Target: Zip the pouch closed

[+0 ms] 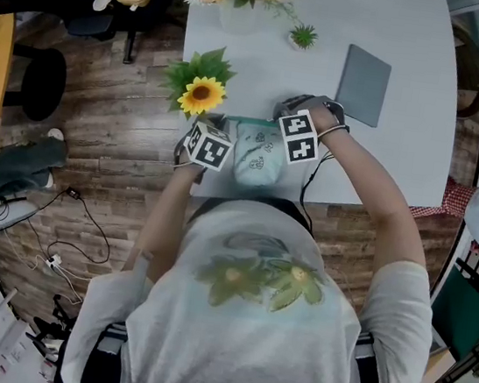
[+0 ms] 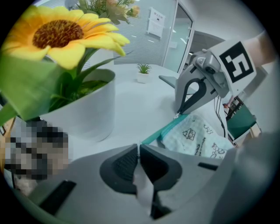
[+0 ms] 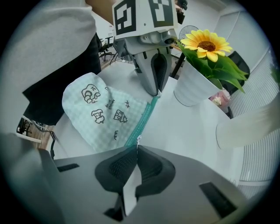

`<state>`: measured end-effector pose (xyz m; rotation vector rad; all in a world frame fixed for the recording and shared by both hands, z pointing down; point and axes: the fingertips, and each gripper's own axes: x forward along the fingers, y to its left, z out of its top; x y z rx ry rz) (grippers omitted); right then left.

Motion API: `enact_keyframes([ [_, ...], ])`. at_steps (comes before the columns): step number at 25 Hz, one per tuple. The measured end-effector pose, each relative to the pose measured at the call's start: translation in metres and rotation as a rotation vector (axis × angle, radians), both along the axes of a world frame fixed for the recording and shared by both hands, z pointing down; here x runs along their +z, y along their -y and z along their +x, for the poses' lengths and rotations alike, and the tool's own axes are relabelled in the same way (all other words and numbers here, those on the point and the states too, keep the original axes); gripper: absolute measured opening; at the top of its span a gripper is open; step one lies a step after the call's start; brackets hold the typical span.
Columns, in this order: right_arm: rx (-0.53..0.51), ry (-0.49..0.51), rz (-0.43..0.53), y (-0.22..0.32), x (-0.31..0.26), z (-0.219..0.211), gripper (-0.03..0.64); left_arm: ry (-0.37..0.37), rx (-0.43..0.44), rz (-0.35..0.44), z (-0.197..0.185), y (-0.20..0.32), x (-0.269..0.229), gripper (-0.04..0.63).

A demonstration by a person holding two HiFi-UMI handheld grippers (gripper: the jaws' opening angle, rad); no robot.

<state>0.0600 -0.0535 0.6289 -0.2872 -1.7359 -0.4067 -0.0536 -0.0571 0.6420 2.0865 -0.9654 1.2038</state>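
Your left gripper (image 2: 139,148) has its jaws pressed together on one end of the teal zipper (image 2: 162,130), with a sliver of pale fabric pinched between the pads. Your right gripper (image 3: 136,151) is clamped just as tight on the zipper's other end, and a small pale tab (image 3: 138,140) pokes out at its tips. The zipper runs straight between the two grippers. The checked pouch (image 3: 103,111), with its little cartoon prints, lies to one side of it on the white table (image 1: 275,67), close to the near edge. Just beside your left gripper stands a sunflower (image 2: 61,33) in a white pot (image 2: 87,109). Farther back on the table are a grey pad (image 1: 363,84) and a small potted plant (image 1: 304,36)
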Motion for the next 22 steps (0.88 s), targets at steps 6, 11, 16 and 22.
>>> enact_keyframes([
  [6,-0.004,-0.003,0.000,0.000,0.000,0.001,0.018,0.000,-0.003,-0.002,0.001,0.000,0.001,0.023],
  [11,0.006,-0.014,-0.003,0.000,0.002,0.007,0.017,-0.001,-0.002,-0.001,0.001,0.000,0.001,0.023],
  [16,0.020,-0.016,-0.009,-0.001,0.003,0.011,0.017,-0.001,0.001,-0.002,0.001,0.000,0.001,0.023],
  [22,0.044,-0.015,-0.017,-0.001,0.003,0.018,0.017,0.001,0.002,-0.002,0.001,0.000,0.001,0.023],
])
